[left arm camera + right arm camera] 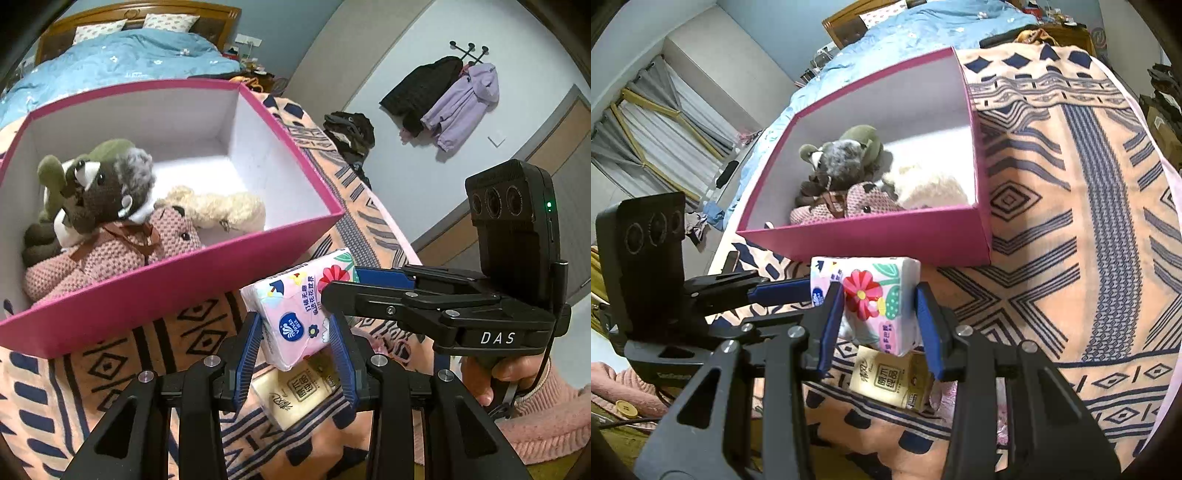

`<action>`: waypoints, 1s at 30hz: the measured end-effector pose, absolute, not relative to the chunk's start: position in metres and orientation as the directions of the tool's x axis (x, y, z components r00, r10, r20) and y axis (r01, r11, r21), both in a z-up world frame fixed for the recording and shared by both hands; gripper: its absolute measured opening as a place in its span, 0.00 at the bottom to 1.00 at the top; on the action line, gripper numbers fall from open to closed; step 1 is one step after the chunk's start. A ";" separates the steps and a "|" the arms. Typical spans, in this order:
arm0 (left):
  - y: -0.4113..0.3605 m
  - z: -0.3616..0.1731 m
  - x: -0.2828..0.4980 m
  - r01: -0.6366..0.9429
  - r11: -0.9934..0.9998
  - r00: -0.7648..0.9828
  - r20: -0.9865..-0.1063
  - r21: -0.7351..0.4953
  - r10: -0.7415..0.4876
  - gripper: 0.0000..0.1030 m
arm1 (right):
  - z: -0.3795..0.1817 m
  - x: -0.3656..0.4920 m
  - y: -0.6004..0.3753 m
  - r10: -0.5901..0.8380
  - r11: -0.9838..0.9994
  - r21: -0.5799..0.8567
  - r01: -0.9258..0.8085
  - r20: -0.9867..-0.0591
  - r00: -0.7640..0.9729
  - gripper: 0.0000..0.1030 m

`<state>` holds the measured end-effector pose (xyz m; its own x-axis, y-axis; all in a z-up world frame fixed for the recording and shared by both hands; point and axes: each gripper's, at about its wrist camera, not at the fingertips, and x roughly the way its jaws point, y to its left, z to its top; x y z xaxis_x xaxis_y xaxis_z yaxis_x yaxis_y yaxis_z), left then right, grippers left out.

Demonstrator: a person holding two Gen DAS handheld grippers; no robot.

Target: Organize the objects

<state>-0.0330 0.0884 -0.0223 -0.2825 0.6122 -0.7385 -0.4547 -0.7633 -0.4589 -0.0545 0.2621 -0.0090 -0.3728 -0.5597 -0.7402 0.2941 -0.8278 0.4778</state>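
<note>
Tissue packs, two: pink one [295, 314] pinched between both claws [295, 332] [875, 317], beige one [295, 391] beneath.

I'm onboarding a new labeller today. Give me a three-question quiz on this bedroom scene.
1. True or false: both the left tool and right tool grip the pink tissue pack.
2. What lies on the blanket directly below that pack?
3. The pink box holds: A) books B) stuffed toys C) shoes.

Key: 1 true; 2 a beige tissue pack; 3 B.
</note>
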 end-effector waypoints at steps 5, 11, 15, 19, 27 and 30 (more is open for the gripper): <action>0.086 -0.013 -0.033 -0.462 -0.760 -0.305 -0.723 -0.457 0.620 0.37 | 0.005 -0.054 0.261 -0.563 -0.825 0.470 0.313 -0.727 -0.392 0.42; 0.084 -0.004 -0.031 -0.466 -0.760 -0.327 -0.710 -0.452 0.623 0.37 | 0.015 -0.054 0.259 -0.564 -0.825 0.460 0.329 -0.718 -0.409 0.42; 0.080 0.001 -0.031 -0.469 -0.760 -0.338 -0.703 -0.450 0.625 0.37 | 0.019 -0.055 0.258 -0.566 -0.823 0.460 0.334 -0.712 -0.415 0.42; 0.079 0.006 -0.032 -0.472 -0.761 -0.349 -0.698 -0.446 0.625 0.37 | 0.024 -0.056 0.258 -0.567 -0.822 0.456 0.341 -0.706 -0.425 0.42; 0.081 0.009 -0.033 -0.481 -0.760 -0.353 -0.696 -0.438 0.625 0.37 | 0.027 -0.058 0.258 -0.569 -0.821 0.457 0.343 -0.701 -0.429 0.42; 0.084 0.000 -0.034 -0.477 -0.761 -0.331 -0.712 -0.441 0.620 0.37 | 0.018 -0.060 0.259 -0.562 -0.825 0.457 0.332 -0.717 -0.411 0.41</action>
